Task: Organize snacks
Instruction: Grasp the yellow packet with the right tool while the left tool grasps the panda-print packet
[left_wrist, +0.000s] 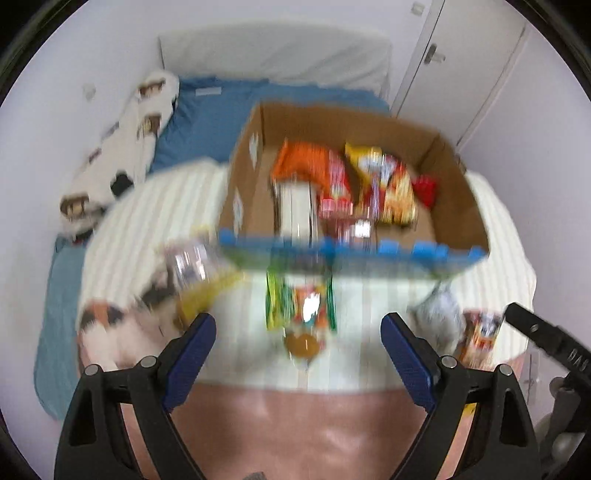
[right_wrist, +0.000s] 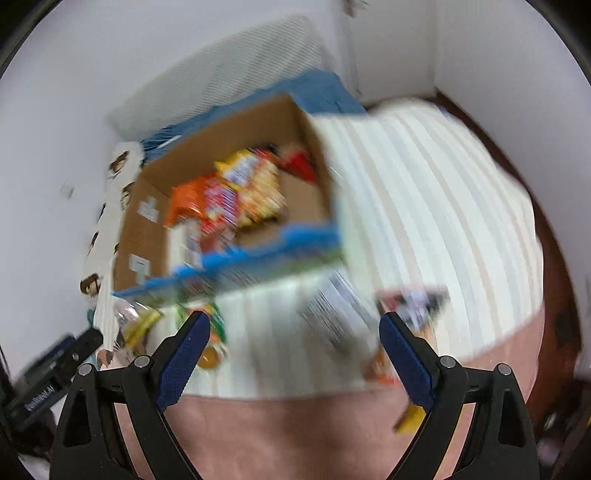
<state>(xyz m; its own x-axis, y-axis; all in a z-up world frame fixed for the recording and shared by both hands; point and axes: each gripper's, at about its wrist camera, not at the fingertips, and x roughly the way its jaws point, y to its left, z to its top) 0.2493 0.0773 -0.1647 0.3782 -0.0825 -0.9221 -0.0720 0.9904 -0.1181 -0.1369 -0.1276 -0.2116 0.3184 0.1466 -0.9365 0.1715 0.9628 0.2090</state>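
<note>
A cardboard box (left_wrist: 258, 173) with a blue front edge sits on a striped blanket and holds several snack packs, orange (left_wrist: 299, 162), red and yellow (left_wrist: 391, 184). The box also shows in the right wrist view (right_wrist: 147, 221). A green and orange snack pack (left_wrist: 301, 306) lies in front of the box, ahead of my open, empty left gripper (left_wrist: 298, 332). A clear-wrapped pack (left_wrist: 192, 262) lies to its left. My right gripper (right_wrist: 294, 332) is open and empty above a silver pack (right_wrist: 336, 314). Both views are blurred by motion.
More packs lie at the blanket's right (left_wrist: 480, 332). The striped blanket (right_wrist: 424, 206) covers a bed with blue sheet (left_wrist: 207, 122), a patterned pillow (left_wrist: 122, 140) and a white headboard (left_wrist: 273, 51). The right gripper shows in the left wrist view (left_wrist: 546, 339).
</note>
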